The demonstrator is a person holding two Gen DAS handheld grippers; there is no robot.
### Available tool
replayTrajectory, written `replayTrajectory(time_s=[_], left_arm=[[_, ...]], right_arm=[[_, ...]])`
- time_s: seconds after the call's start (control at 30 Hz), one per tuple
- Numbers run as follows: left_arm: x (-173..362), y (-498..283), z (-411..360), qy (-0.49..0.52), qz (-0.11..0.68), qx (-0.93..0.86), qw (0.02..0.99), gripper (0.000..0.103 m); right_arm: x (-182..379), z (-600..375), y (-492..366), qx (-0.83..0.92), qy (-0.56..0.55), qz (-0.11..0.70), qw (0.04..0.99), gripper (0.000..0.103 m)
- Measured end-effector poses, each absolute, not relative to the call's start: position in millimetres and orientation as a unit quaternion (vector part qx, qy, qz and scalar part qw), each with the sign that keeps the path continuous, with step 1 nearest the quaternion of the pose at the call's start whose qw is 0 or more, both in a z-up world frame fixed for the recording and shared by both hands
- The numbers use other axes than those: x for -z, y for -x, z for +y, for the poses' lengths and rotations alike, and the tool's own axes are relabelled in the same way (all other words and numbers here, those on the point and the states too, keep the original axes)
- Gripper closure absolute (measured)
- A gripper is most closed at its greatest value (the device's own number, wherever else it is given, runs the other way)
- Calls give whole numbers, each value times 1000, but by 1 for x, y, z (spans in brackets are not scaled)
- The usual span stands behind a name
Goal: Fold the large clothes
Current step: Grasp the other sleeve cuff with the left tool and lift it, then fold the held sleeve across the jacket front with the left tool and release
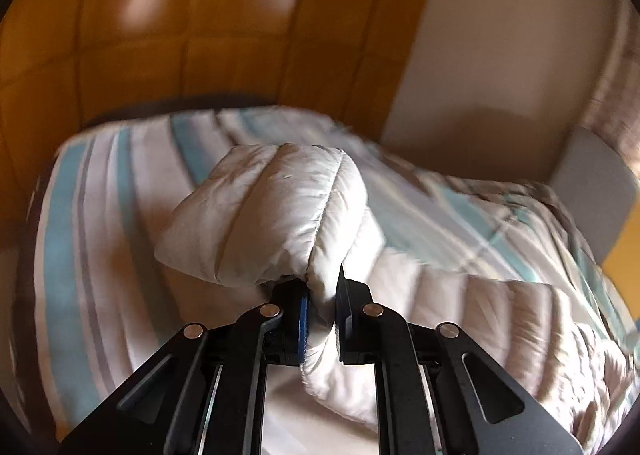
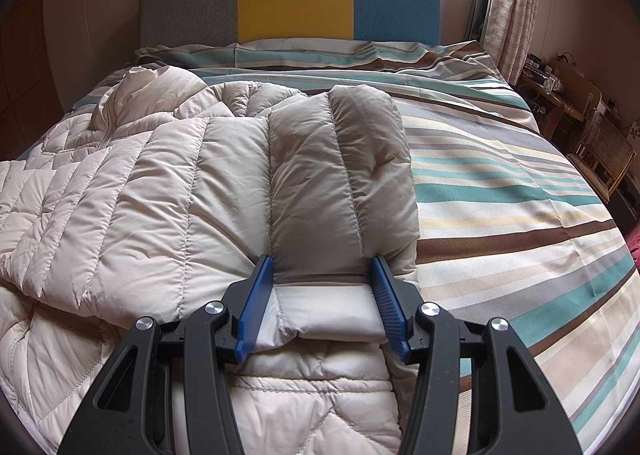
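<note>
Folding is only getting going: the puffy cream jacket (image 2: 168,191) is lying rumpled on the striped bed (image 2: 520,191), the left hand-held gripper (image 1: 322,319) pinching its edge, the right hand-held gripper (image 2: 324,307) half-open, straddling a sleeve, grip unclear.

The left claw (image 1: 322,319) is clamped tight, its two black fingers drawn almost together and pinching a bunched fold of the pale quilted coat (image 1: 280,211) between the blue pads (image 1: 304,319), angled moderately downward with the fabric lifted ahead of it. The right claw (image 2: 322,307) tilts more steeply downward, its jaws standing partly apart; the ribbed blue pads (image 2: 254,307) bracket a padded section of the same coat (image 2: 328,195) on either side, each touching the fabric's edge.
</note>
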State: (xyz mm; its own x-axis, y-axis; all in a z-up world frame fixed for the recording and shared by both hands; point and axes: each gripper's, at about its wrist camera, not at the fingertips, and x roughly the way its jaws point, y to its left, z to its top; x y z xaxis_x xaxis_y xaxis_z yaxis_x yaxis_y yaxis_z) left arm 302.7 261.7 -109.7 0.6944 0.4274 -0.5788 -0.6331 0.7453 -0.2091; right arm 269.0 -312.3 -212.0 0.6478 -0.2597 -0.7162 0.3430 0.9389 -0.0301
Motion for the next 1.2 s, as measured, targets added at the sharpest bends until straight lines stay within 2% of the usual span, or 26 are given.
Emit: replayTrajectory(time_s=[0.27, 0.57, 0.9, 1.2], left_arm=[[75, -310, 196, 112, 228, -223, 941, 93], [67, -306, 104, 26, 215, -129, 968, 93], [81, -299, 3, -71, 235, -25, 969, 93], [122, -296, -88, -180, 283, 52, 941, 93]], right_arm=[[212, -312, -269, 165, -56, 384, 907, 52], [212, -312, -270, 164, -58, 384, 907, 52], [212, -313, -269, 163, -59, 383, 907, 52], [212, -314, -268, 162, -60, 382, 908, 51]])
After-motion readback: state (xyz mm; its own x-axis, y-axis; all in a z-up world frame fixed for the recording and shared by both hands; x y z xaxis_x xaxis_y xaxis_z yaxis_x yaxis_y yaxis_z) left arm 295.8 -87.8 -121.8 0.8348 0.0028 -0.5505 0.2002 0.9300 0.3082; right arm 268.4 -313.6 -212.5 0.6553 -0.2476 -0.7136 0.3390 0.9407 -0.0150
